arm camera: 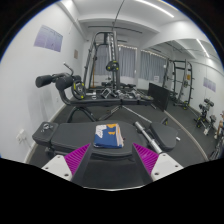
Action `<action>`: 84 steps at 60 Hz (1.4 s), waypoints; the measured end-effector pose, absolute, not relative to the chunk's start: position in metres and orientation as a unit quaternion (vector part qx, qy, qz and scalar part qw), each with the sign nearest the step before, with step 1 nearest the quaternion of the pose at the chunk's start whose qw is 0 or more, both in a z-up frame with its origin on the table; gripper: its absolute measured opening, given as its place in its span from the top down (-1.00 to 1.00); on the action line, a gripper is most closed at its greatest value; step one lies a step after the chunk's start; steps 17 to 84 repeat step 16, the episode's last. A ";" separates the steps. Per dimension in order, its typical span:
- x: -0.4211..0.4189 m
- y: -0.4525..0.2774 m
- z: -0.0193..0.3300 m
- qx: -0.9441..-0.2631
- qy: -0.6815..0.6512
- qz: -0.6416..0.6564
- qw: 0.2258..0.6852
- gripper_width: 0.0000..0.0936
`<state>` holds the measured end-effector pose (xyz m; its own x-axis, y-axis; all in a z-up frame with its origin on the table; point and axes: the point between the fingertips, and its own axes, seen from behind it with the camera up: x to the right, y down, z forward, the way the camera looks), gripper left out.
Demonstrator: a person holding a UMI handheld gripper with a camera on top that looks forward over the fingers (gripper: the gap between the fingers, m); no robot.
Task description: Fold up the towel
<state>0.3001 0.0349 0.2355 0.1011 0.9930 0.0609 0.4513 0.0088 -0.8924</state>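
Gripper view: we look forward along the gripper (107,163) into a gym room. Its two fingers stand apart, each with a magenta pad (73,160) on the inner face, one to the left and one to the right. Nothing is clamped between them.

The towel (107,137) lies folded in a small block just ahead of the fingers, roughly centred on the gap between them and slightly beyond the fingertips. It is blue and white with a patch of orange on top. We cannot tell whether the fingertips touch it. It rests on a dark padded bench (80,132) that stretches away from us.

Beyond the towel we see a metal bar (141,130) lying to the right, and farther back a weight machine (104,62) with a tall frame. Another rack (181,78) stands at the right. White walls and a lit ceiling close the room, with a framed picture (48,39) on the left wall.
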 end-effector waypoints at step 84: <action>0.314 0.037 0.253 -0.614 -0.570 0.336 0.431 -0.83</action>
